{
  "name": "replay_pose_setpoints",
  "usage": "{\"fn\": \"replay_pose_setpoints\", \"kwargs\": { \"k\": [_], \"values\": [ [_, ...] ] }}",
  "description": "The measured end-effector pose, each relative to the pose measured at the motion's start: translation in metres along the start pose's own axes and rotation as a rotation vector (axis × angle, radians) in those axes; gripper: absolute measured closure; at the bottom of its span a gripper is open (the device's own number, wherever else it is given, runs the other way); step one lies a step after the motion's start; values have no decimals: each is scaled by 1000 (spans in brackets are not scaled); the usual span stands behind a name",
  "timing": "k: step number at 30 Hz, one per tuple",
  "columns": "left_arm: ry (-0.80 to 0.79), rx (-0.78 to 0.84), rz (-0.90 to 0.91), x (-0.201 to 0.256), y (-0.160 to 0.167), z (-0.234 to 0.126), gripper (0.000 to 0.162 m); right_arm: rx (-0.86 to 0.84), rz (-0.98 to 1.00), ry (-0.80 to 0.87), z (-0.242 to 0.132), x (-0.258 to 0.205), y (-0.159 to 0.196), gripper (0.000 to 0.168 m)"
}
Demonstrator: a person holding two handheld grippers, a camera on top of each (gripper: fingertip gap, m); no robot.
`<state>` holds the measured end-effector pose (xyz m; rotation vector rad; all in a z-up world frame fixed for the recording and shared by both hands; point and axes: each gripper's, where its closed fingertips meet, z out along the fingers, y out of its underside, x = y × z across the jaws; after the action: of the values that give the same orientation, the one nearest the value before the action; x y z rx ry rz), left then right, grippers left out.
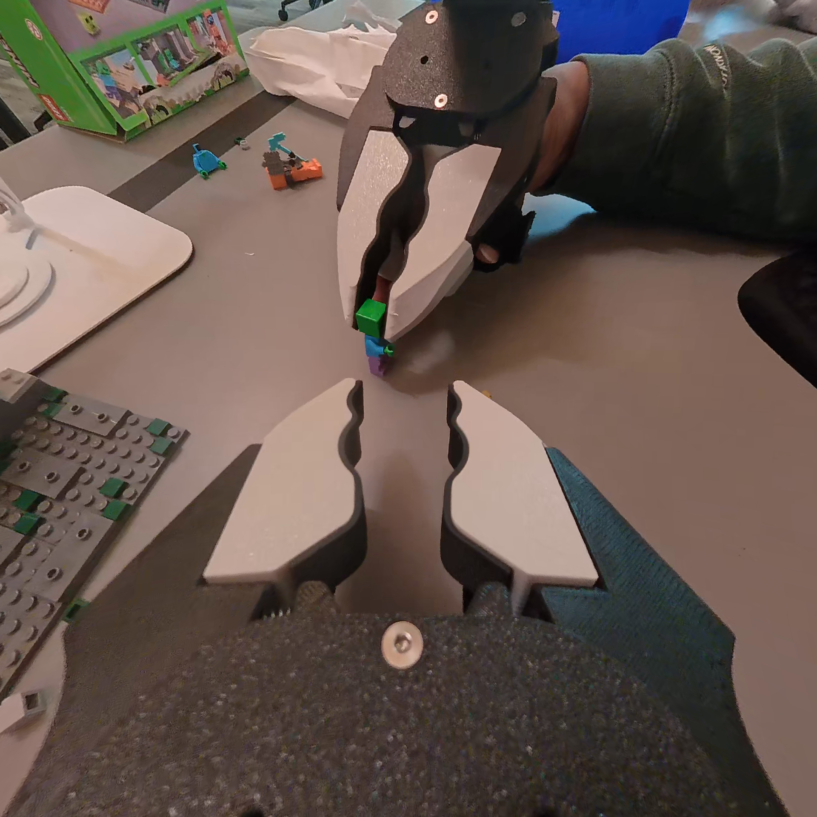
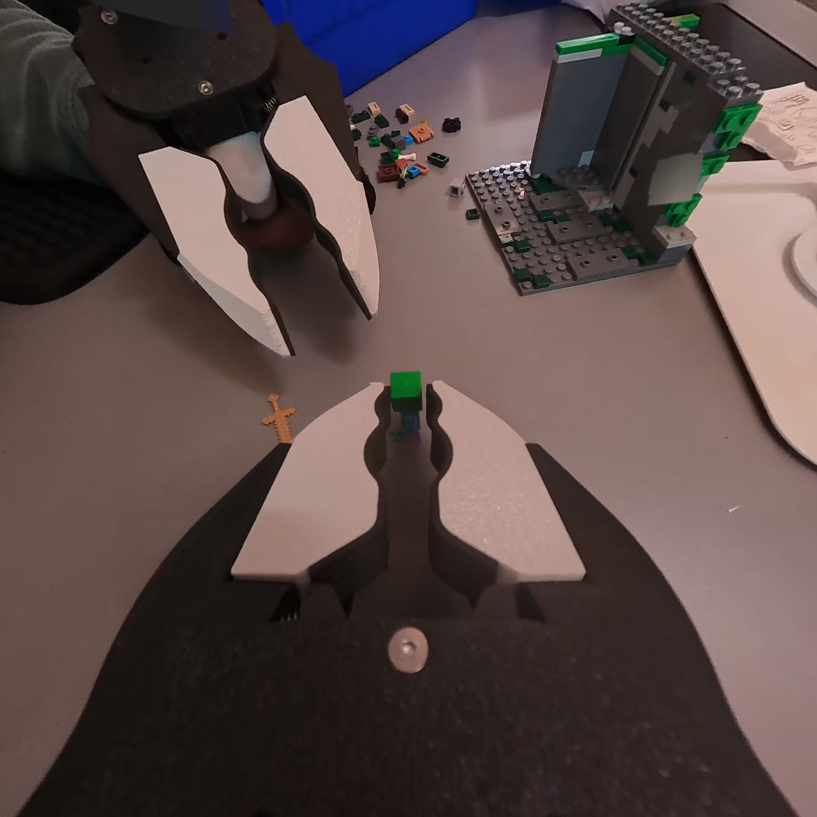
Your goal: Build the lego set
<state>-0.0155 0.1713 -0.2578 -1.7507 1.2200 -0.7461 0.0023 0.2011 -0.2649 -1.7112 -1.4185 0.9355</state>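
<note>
A small minifigure (image 1: pixel 377 353) with a green cube head, blue torso and purple legs stands upright on the grey table. My right gripper (image 2: pixel 406 388) is shut on its green head (image 2: pixel 406 385). In the left wrist view the right gripper (image 1: pixel 376 329) reaches down from above with the head between its tips. My left gripper (image 1: pixel 404 389) is open and empty, its tips just short of the figure. It also shows at upper left in the right wrist view (image 2: pixel 329 331). A grey and green Lego build (image 2: pixel 628 146) stands on its studded baseplate (image 2: pixel 548 261).
A gold toy sword (image 2: pixel 279 418) lies left of my right gripper. Loose small pieces (image 2: pixel 398 146) lie behind. The baseplate (image 1: pixel 66 486) is at my left. A white stand base (image 1: pixel 97 261), the green set box (image 1: pixel 110 66), a blue figure (image 1: pixel 205 161) and an orange piece (image 1: pixel 292 172) sit farther off.
</note>
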Motion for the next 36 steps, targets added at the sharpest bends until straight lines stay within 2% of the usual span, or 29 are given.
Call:
{"fn": "replay_pose_setpoints", "kwargs": {
  "k": [24, 29, 33, 36],
  "values": [
    [1, -7, 5, 1, 1, 1, 128, 44, -14, -6, -6, -3, -10, 142],
    [1, -4, 3, 1, 1, 0, 128, 80, -48, 23, -21, -2, -25, 141],
    [3, -9, 11, 2, 2, 0, 129, -28, -142, 2, -33, -22, -27, 145],
    [3, -25, 27, 3, 4, -1, 131, -216, -208, -77, -27, -50, -4, 145]
  ]
}}
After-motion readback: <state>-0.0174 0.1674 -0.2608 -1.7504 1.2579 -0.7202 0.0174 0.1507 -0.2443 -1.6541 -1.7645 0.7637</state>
